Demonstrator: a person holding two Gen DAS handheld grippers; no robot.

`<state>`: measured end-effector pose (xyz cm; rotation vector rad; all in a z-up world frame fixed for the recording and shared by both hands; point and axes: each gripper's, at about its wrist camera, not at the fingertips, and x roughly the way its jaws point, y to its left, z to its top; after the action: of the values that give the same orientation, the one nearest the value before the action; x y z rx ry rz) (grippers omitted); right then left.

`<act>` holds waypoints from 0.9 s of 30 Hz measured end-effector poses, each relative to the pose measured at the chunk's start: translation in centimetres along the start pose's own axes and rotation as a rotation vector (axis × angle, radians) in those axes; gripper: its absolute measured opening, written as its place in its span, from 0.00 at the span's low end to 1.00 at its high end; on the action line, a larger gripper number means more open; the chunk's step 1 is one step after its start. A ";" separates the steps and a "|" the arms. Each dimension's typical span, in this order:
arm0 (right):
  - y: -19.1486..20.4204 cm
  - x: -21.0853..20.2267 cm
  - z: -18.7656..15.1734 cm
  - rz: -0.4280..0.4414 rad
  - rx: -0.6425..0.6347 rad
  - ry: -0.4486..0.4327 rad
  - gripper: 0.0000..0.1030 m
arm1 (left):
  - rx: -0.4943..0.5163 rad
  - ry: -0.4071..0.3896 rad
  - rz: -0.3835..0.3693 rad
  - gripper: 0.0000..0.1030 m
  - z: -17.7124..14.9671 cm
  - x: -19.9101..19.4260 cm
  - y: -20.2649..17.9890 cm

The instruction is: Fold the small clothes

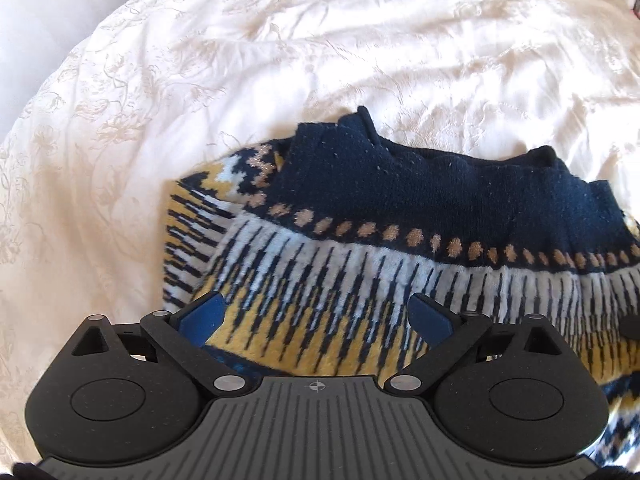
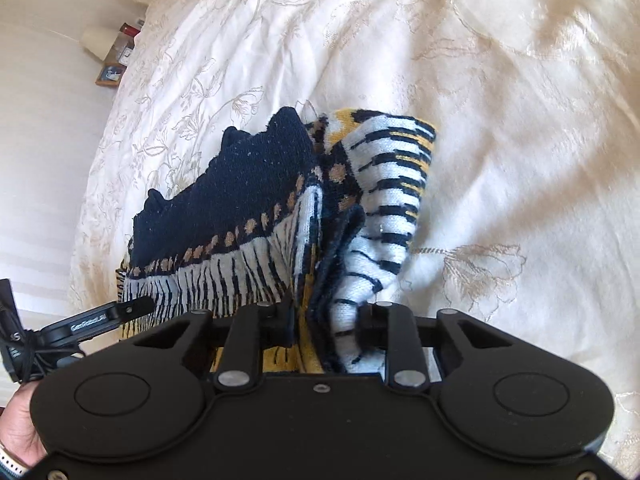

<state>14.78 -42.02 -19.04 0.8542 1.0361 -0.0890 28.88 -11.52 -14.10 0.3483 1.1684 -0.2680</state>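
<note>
A small knitted sweater (image 1: 400, 240), navy at the top with tan dots and white, navy and yellow stripes, lies partly folded on a white bedspread (image 1: 280, 60). My left gripper (image 1: 316, 316) hovers open over its yellow-striped part, blue pads (image 1: 204, 316) wide apart with nothing pinched. In the right wrist view the sweater (image 2: 248, 192) is bunched up, and my right gripper (image 2: 326, 320) is shut on a thick gather of its striped edge, which rises from the bed. The left gripper's finger (image 2: 100, 316) shows at the sweater's left side.
The embroidered bedspread (image 2: 500, 120) spreads all around the sweater. The bed's edge runs along the left. A lamp (image 2: 98, 40) and a small framed picture (image 2: 110, 74) stand beyond it at the upper left. A person's hand (image 2: 20, 432) shows at the lower left.
</note>
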 end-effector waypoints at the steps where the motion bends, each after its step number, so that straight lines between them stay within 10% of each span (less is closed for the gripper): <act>1: 1.1 -0.3 -0.1 -0.019 -0.016 -0.014 0.32 | 0.012 -0.010 -0.004 0.97 -0.3 -0.8 0.7; 11: 15.6 -1.1 -0.9 -0.115 -0.196 -0.053 0.31 | -0.021 -0.013 -0.081 0.97 -3.2 -4.6 8.9; 27: 30.1 12.9 -5.6 -0.185 -0.417 0.115 0.32 | -0.065 0.062 -0.104 0.96 -6.0 -2.7 19.0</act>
<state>31.03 -13.68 -13.01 0.3878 1.1874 0.0215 30.02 8.33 -11.31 0.2410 1.2553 -0.3106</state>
